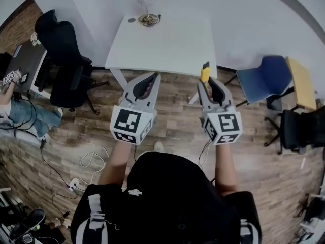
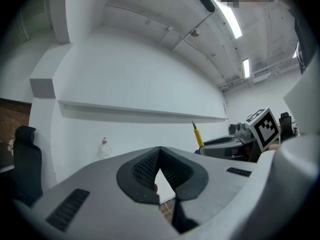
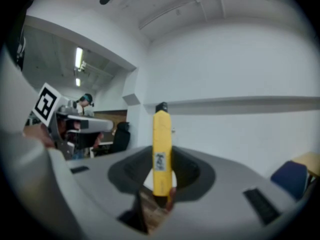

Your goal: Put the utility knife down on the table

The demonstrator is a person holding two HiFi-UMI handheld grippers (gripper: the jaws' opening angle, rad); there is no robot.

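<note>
Right gripper (image 1: 208,83) has its two jaws closed on the utility knife (image 3: 161,149), which is pinched near its lower end and stands upright between the dark pads, with the yellow body rising above the jaws and a black tip on top. Left gripper (image 1: 152,78) is beside it, a little apart, and its jaws are pressed together at the tips with nothing between them; in the left gripper view only a narrow gap shows below the tips. Both grippers point forward at about the same height, each one held by a bare forearm of the person, whose black top fills the bottom of the head view. The knife is in the air, not on the table (image 1: 167,39); in the head view its tip is close to the near edge of this white table, near the right corner. Under the grippers is a wooden floor (image 1: 172,121). On the far edge of the table stands a small ornament with a gold base (image 1: 148,8). A black office chair (image 1: 63,44) is at the left of the table and a blue chair (image 1: 264,78) at the right
</note>
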